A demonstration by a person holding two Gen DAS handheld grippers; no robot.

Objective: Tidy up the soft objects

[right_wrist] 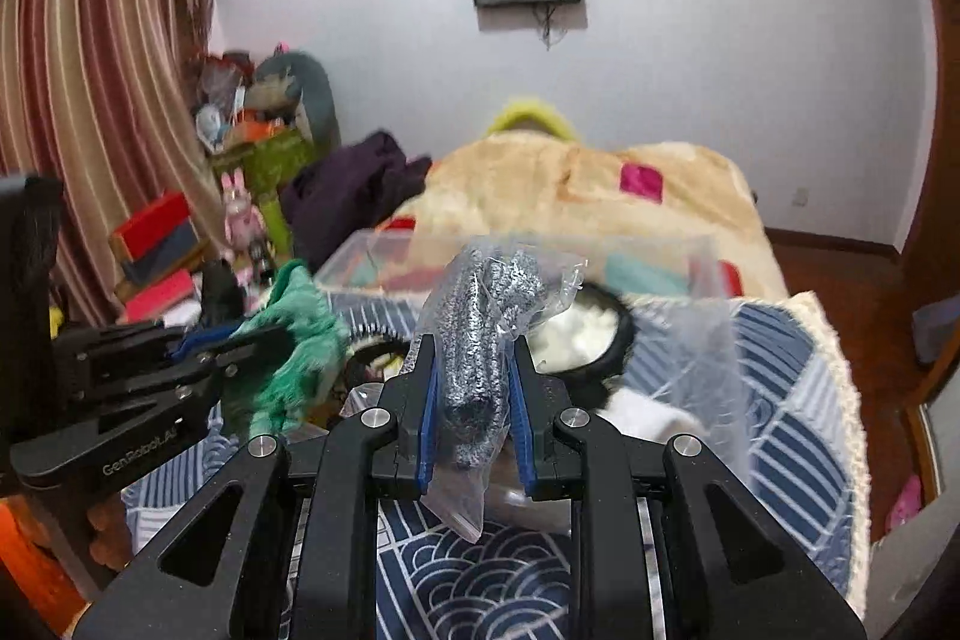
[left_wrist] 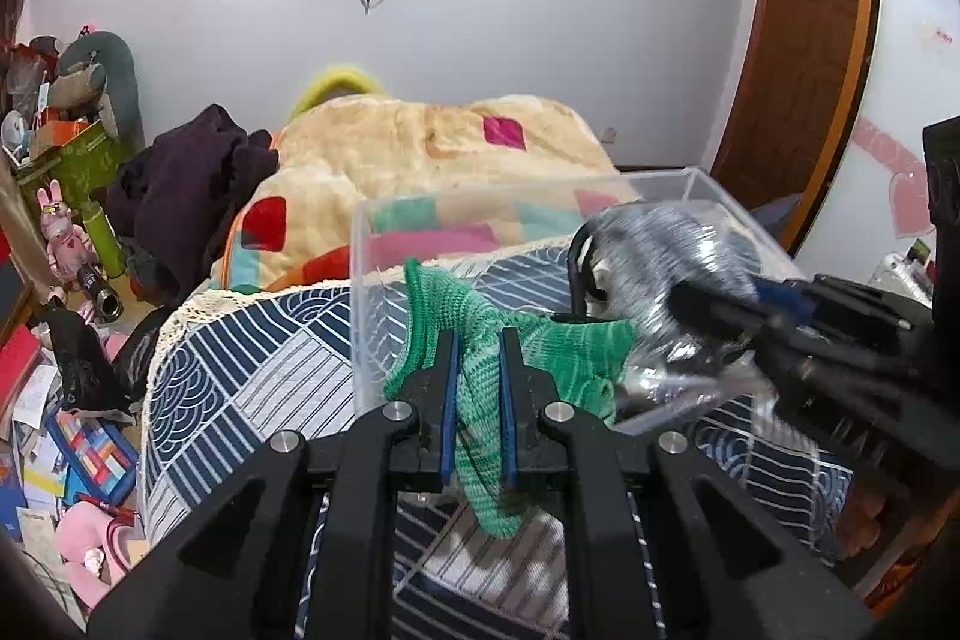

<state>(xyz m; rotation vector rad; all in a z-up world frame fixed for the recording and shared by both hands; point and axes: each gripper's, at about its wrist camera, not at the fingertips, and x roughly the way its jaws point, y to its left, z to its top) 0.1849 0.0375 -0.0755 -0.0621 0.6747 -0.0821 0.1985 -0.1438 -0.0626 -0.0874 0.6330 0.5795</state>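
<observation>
My left gripper (left_wrist: 478, 340) is shut on a green knitted cloth (left_wrist: 480, 418), which hangs between its blue pads and drapes to the right. It shows blurred in the right wrist view (right_wrist: 288, 358). My right gripper (right_wrist: 470, 346) is shut on a grey sparkly item in a clear plastic bag (right_wrist: 480, 340); it shows blurred in the left wrist view (left_wrist: 666, 268). Both are held over the near edge of a clear plastic box (left_wrist: 420, 211) that stands on the bed. A black-rimmed white fluffy item (right_wrist: 585, 334) lies in the box.
The bed has a blue and white patterned cover (left_wrist: 240, 358) and a beige quilt (left_wrist: 432, 142) with a dark purple garment (left_wrist: 192, 184) behind. Toys, boxes and books litter the floor at left (left_wrist: 66, 400). A wooden door (left_wrist: 804, 40) stands at right.
</observation>
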